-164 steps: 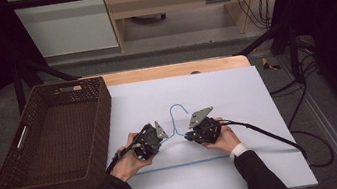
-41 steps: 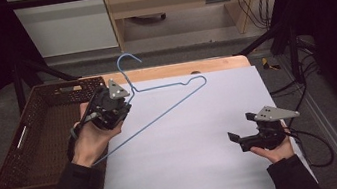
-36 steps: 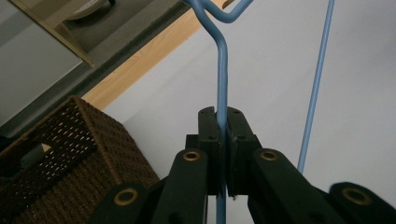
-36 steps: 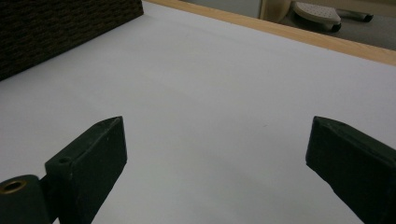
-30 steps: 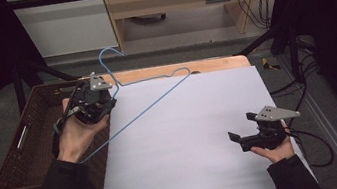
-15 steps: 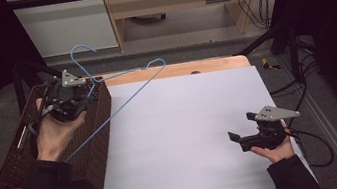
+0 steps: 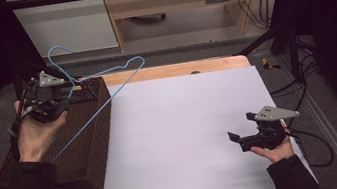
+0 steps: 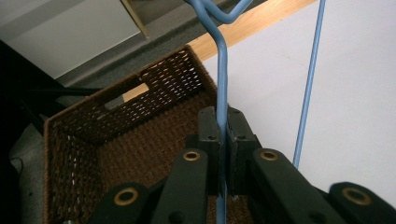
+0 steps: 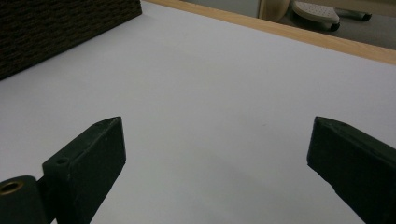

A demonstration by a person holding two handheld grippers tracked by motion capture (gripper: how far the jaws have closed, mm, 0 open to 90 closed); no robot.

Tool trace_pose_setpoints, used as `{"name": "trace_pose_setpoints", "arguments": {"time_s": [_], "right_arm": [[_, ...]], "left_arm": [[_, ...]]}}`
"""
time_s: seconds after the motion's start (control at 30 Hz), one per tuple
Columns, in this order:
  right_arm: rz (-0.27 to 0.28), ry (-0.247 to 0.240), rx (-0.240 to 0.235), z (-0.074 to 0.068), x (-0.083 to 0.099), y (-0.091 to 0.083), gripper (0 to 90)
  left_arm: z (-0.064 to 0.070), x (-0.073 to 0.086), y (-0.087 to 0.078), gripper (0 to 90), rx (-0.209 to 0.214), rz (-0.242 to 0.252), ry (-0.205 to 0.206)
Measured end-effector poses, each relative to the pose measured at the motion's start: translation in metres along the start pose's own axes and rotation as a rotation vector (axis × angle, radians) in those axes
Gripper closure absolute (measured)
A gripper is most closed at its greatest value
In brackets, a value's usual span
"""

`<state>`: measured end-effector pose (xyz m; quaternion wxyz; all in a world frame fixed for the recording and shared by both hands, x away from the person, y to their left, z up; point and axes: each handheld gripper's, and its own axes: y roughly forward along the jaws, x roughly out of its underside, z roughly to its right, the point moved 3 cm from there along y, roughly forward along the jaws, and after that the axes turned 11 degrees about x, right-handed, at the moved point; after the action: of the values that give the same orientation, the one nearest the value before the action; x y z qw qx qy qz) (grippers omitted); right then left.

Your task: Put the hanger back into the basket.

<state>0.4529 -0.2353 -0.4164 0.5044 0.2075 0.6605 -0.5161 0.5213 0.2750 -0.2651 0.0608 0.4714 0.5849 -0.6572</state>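
High view: the left gripper (image 7: pixel 58 98) hangs over the wicker basket (image 7: pixel 84 152) at the table's (image 7: pixel 186 122) left edge, jaws clenched on a blue wire hanger (image 7: pixel 119 81) held up above it. The right gripper (image 7: pixel 236 140) rests at the table's right, jaws spread wide, grasping nothing. Small white sleeve lettering is unreadable.

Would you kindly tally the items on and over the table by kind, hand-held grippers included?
Blue wire hanger: 1, clamped in the left gripper above the basket.
Brown wicker basket: 1.
Hand-held grippers: 2, counting the right gripper, open over the white table.
Total: 4.
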Motion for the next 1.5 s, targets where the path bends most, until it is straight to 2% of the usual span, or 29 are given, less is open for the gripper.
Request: {"name": "trace_pose_setpoints", "arguments": {"time_s": [0.3,0.87,1.1,1.3,1.5], "right_arm": [[-0.005,0.003,-0.001,0.0,0.001,0.001,4.9],[-0.009,-0.002,0.001,0.0,0.001,0.002,4.7],[-0.011,-0.004,0.001,0.0,0.001,0.002,4.7],[-0.013,-0.002,0.0,0.0,0.002,0.002,4.5],[-0.017,0.0,0.003,0.0,0.002,0.003,4.5]], "left_arm": [[-0.026,0.015,-0.005,87.0,-0.051,-0.008,-0.053],[-0.059,0.043,-0.007,87.0,-0.126,-0.028,-0.078],[-0.069,0.052,0.0,87.0,-0.157,-0.045,-0.07],[-0.078,0.061,0.01,87.0,-0.165,-0.066,-0.088],[-0.086,0.072,0.011,87.0,-0.173,-0.083,-0.107]]}}
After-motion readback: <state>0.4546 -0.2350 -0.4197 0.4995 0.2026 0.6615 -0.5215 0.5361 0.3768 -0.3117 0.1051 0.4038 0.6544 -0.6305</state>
